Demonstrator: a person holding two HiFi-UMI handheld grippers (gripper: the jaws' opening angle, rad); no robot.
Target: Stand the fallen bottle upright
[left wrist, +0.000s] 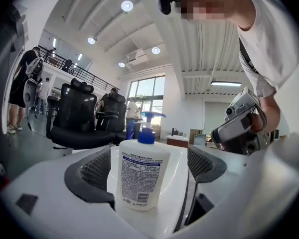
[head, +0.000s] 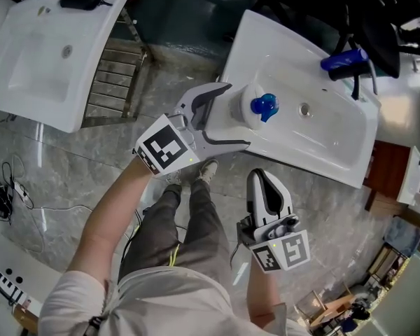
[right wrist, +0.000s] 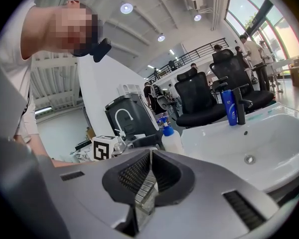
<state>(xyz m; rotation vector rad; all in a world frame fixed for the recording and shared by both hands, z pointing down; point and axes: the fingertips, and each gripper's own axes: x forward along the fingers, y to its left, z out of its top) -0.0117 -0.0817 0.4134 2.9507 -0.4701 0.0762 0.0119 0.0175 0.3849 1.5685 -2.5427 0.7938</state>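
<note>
A white pump bottle (head: 255, 107) with a blue pump head stands upright on the left end of the white sink (head: 322, 156). My left gripper (head: 236, 115) is open, one jaw on each side of the bottle. In the left gripper view the bottle (left wrist: 143, 176) is upright between the pads, with a clear gap to the right pad (left wrist: 204, 164). My right gripper (head: 263, 182) is shut on nothing and hangs over the floor in front of the sink. From the right gripper view the bottle (right wrist: 172, 139) shows beyond my shut right gripper (right wrist: 150, 176).
A dark blue bottle (head: 343, 60) and a black faucet (head: 357, 82) stand at the back of the sink; its drain (head: 305, 108) lies in the basin. A second white sink (head: 49, 54) and a metal rack (head: 115, 75) are at the left. Cables (head: 3, 187) lie on the floor.
</note>
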